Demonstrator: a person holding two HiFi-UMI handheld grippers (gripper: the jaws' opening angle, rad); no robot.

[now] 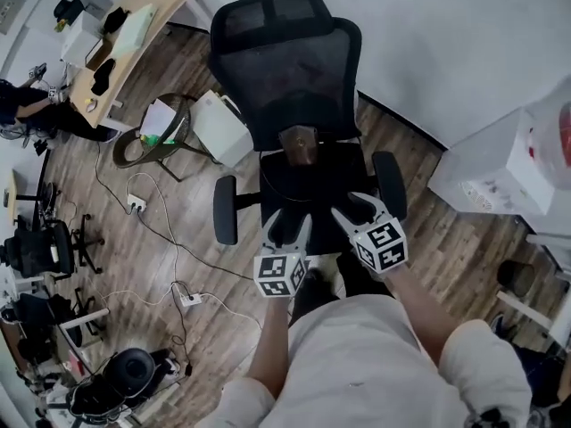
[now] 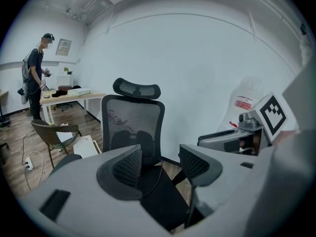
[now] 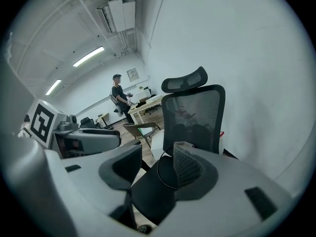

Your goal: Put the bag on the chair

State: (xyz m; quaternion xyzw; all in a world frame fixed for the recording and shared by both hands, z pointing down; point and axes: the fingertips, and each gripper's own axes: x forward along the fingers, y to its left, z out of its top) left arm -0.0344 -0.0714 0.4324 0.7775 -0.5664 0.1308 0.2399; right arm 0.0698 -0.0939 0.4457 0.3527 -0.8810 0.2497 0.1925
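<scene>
The black bag (image 3: 148, 191) seems to lie flat on the seat of the chair (image 1: 285, 69), its thin handle loop showing. Probably for that reason, left gripper (image 1: 287, 226) and right gripper (image 1: 355, 208) stand open and empty just before it

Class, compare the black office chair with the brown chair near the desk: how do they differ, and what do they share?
The black office chair has a tall mesh back with a headrest; the brown chair has a low back and no headrest. The black office chair has padded armrests; the brown chair shows none and stands on thin legs. A brown bag sits on the black office chair's seat; papers lie on the brown chair. Both stand on the wood floor.
</scene>
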